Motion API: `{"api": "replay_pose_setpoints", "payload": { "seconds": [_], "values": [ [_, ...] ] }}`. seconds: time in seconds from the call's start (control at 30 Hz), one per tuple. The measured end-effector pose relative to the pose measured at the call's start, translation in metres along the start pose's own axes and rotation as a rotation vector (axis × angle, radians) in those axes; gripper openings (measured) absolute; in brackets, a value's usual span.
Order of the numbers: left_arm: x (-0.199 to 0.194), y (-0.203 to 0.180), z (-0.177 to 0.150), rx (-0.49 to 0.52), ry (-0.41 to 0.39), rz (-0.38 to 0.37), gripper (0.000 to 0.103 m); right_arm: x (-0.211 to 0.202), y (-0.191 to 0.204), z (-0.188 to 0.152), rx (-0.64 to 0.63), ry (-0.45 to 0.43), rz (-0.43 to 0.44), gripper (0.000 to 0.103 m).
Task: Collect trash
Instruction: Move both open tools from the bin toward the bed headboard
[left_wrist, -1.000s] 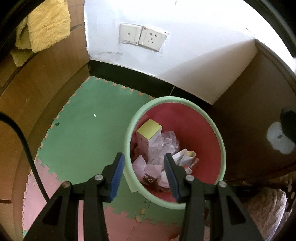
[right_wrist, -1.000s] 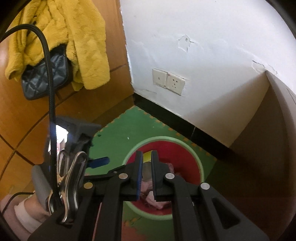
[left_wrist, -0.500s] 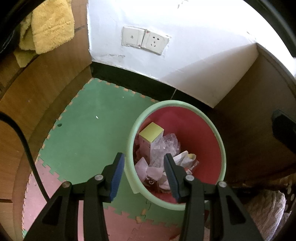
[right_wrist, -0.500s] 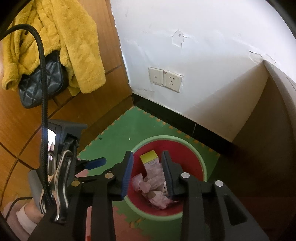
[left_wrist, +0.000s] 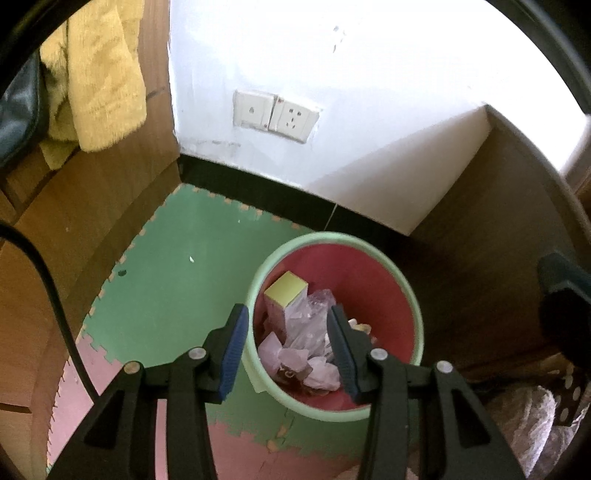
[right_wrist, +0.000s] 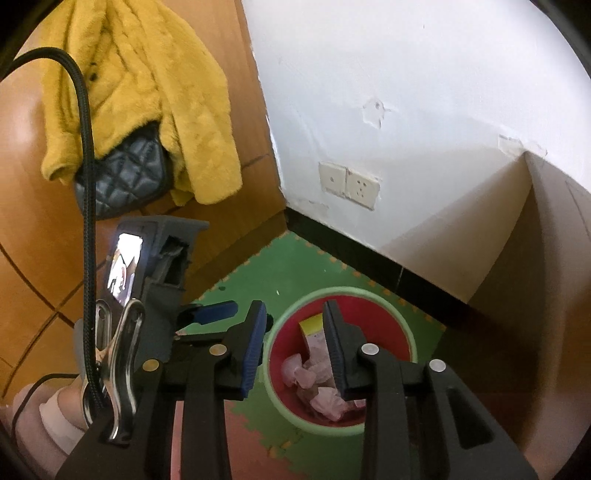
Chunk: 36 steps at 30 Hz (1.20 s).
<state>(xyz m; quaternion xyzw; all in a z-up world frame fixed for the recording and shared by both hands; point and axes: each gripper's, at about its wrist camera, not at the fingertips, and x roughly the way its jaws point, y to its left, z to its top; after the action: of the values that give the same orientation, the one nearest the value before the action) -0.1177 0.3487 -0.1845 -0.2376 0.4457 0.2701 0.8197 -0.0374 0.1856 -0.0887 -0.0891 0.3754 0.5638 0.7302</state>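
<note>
Both hand-held grippers, left (left_wrist: 284, 341) and right (right_wrist: 293, 345), hang open and empty above the round green-rimmed red plastic bin (left_wrist: 402, 291) of crumpled wrappers (left_wrist: 295, 356).

We see each gripper (left_wrist: 284, 328) built of black plastic arms with round silver screws and ribbed blue pads (left_wrist: 233, 343) inside the fingers. At the left of the right wrist frame, a braided black cable (right_wrist: 86, 206) runs through a shiny metal clip (right_wrist: 118, 369).
</note>
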Motion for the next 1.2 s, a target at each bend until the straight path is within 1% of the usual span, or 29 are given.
{"api": "replay_pose_setpoints", "payload": {
  "seconds": [0.3, 0.47, 0.6, 0.73, 0.87, 0.97, 1.1, 1.2],
  "values": [
    [-0.046, -0.025, 0.016, 0.042, -0.075, -0.024, 0.046, -0.05, -0.004, 0.001, 0.012, -0.096, 0.017, 0.034],
    [-0.067, -0.04, 0.025, 0.073, -0.105, -0.047, 0.046, -0.075, -0.012, 0.0, 0.028, -0.148, 0.004, 0.034],
    [-0.087, -0.058, 0.035, 0.115, -0.146, -0.067, 0.046, -0.096, -0.023, 0.001, 0.051, -0.19, -0.02, 0.034],
    [-0.106, -0.079, 0.046, 0.159, -0.183, -0.101, 0.046, -0.121, -0.037, 0.0, 0.081, -0.24, -0.061, 0.035],
    [-0.128, -0.109, 0.057, 0.227, -0.23, -0.145, 0.046, -0.151, -0.058, -0.001, 0.116, -0.295, -0.127, 0.036],
    [-0.142, -0.134, 0.063, 0.279, -0.257, -0.187, 0.046, -0.175, -0.075, -0.003, 0.15, -0.329, -0.174, 0.04],
    [-0.155, -0.165, 0.066, 0.34, -0.273, -0.234, 0.046, -0.203, -0.097, -0.009, 0.188, -0.367, -0.246, 0.041],
    [-0.16, -0.189, 0.067, 0.377, -0.277, -0.265, 0.046, -0.219, -0.112, -0.015, 0.23, -0.399, -0.272, 0.041]
  ]
}}
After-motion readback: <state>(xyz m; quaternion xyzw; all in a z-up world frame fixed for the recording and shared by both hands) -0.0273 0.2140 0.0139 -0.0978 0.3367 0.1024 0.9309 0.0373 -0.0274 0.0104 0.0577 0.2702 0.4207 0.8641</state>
